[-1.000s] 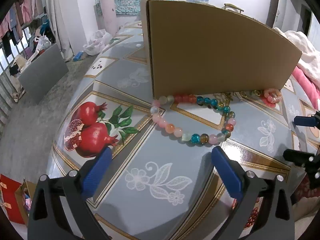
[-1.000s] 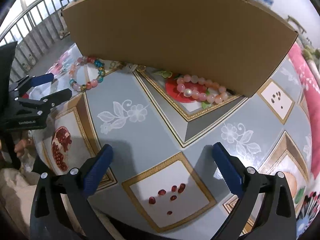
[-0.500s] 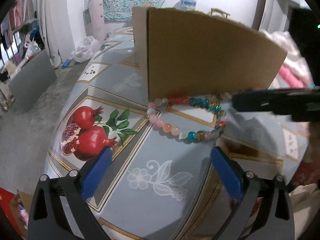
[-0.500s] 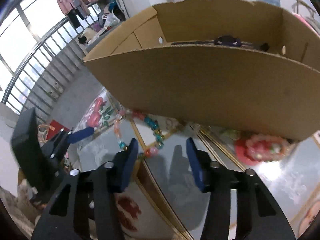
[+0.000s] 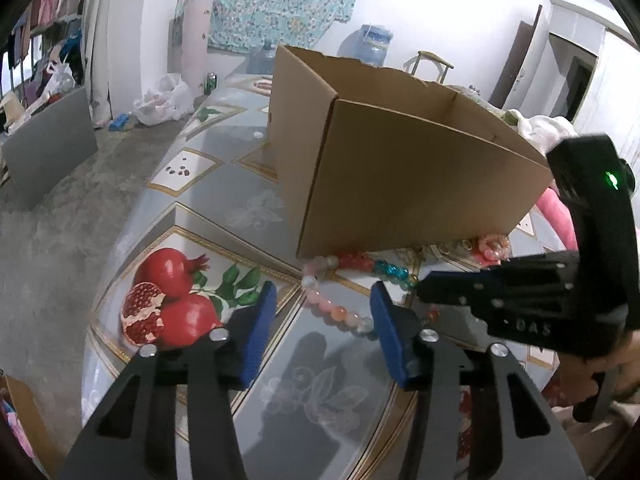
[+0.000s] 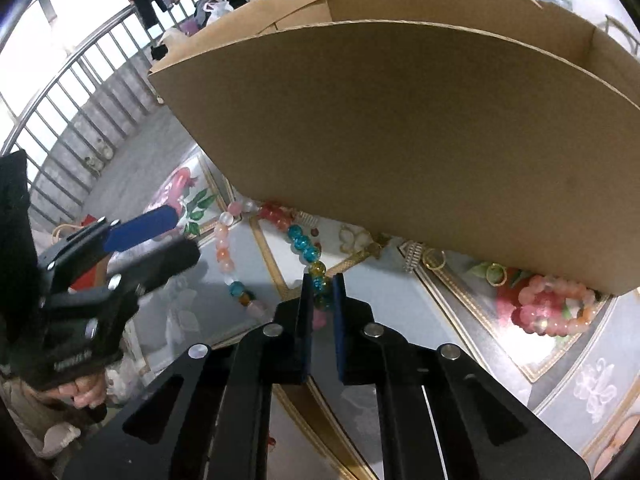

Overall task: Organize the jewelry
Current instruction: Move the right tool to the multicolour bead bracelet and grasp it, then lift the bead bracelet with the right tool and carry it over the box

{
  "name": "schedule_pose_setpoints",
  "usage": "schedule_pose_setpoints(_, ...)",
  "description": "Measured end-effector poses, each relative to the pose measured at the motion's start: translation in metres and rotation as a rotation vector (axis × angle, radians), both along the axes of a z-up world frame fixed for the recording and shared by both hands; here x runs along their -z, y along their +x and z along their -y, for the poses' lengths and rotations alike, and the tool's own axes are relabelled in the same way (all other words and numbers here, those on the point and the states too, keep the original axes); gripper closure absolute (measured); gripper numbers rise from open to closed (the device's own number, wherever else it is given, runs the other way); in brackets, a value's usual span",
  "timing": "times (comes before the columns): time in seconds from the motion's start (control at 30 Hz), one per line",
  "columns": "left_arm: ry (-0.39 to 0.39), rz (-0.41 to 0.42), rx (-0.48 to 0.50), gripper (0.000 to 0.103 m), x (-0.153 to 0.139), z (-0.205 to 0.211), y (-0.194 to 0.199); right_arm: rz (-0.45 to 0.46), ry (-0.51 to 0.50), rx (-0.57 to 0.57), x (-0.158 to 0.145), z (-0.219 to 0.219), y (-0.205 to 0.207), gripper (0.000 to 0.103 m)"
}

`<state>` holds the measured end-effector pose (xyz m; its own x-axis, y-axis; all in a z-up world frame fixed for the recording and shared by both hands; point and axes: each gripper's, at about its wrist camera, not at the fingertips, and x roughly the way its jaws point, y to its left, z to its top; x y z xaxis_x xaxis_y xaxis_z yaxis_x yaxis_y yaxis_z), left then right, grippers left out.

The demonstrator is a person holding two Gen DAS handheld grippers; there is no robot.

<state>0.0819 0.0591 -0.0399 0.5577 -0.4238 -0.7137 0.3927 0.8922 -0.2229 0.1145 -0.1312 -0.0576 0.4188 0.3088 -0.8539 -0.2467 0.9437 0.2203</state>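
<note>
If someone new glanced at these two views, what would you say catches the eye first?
Probably the big open cardboard box filling the back of the table. Next, the multicoloured bead bracelet lying against the box's front wall, with the right tongs closed on its near beads while the left tongs hover open beside it. A pink bead bracelet lies further right along the box.

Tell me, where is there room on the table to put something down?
Bare tablecloth lies under the left gripper, between the pomegranate picture and multicolored bracelet. Along the cardboard box it's crowded: rings, pink bracelet, right gripper.
</note>
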Motion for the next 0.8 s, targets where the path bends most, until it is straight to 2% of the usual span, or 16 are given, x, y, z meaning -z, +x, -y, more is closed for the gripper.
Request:
schedule_pose_setpoints(0.33, 0.059, -0.046, 0.049, 0.067, 0.01, 0.028, 0.011, 0.009, 0.011, -0.015, -0.004, 0.032, -0.023, 0.096)
schedule_pose_setpoints(0.57, 0.128, -0.052, 0.07, 0.081, 0.016, 0.047, 0.012, 0.026, 0.034, -0.013, -0.007, 0.053, -0.034, 0.096)
schedule_pose_setpoints(0.8, 0.175, -0.058, 0.101, 0.081, 0.015, 0.064, 0.007, 0.034, 0.069, -0.023, -0.013, 0.075, -0.041, 0.096)
